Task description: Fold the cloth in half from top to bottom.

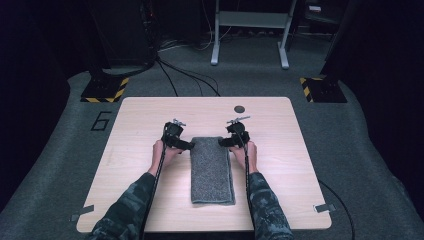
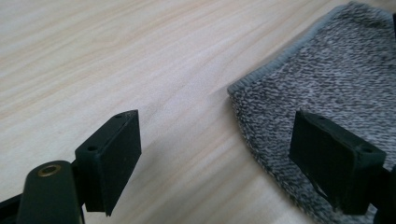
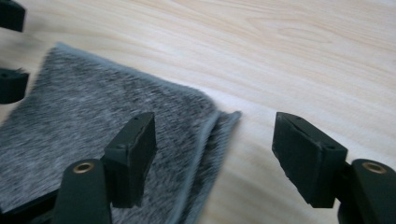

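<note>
A grey folded towel (image 1: 212, 170) lies lengthwise in the middle of the wooden table (image 1: 145, 115). My left gripper (image 1: 189, 145) is at its far left corner and my right gripper (image 1: 223, 142) at its far right corner. In the left gripper view the left gripper (image 2: 219, 140) is open, one jaw over the towel (image 2: 336, 79) and the other over bare wood. In the right gripper view the right gripper (image 3: 215, 140) is open astride the folded edge of the towel (image 3: 93, 112). The left gripper (image 3: 11, 49) shows at the upper left there. Neither pair of pads presses the cloth.
A small dark disc (image 1: 239, 109) sits near the table's far edge. Bits of tape (image 1: 325, 207) mark the front corners. On the floor beyond are hazard-striped bases (image 1: 105, 90), cables and a white frame (image 1: 250, 30).
</note>
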The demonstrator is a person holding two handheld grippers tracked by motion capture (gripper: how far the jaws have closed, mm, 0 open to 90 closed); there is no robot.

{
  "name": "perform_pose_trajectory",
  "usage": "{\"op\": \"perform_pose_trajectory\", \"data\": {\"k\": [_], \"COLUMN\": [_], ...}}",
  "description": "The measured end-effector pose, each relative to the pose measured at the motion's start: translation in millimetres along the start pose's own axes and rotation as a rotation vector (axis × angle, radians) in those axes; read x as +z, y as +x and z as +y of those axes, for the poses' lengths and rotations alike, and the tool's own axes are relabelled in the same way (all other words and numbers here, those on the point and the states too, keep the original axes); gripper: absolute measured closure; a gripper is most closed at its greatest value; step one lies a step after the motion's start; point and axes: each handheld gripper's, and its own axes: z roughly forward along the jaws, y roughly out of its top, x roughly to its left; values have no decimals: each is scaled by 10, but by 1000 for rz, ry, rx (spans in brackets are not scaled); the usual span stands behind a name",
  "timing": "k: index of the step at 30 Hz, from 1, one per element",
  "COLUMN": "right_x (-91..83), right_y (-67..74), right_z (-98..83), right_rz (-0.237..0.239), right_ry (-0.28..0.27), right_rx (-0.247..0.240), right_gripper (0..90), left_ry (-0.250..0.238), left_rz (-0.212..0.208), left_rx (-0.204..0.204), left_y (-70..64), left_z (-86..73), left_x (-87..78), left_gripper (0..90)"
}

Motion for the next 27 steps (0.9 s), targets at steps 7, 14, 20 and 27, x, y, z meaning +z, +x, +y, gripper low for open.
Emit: {"op": "perform_pose_trajectory", "data": {"k": [7,14,20,27], "right_x": [109,143,147,137], "right_y": [-32,27,107,138], "right_z": [-3,5,7,-61], "right_rz": [-23,-23,-33,16], "right_ry": [16,25,34,-3], "right_rx": [-10,-47,-105,-112], "right_gripper": [342,476,626,825], "left_ry": [7,25,16,-24], "left_rz": [-17,34,30,14], "left_rx": [24,51,79,89], "left_y": [-24,-68,-165,-203], "left_z": [3,17,5,-45], "left_x": [96,99,73,60], "left_gripper": [197,246,415,615]}}
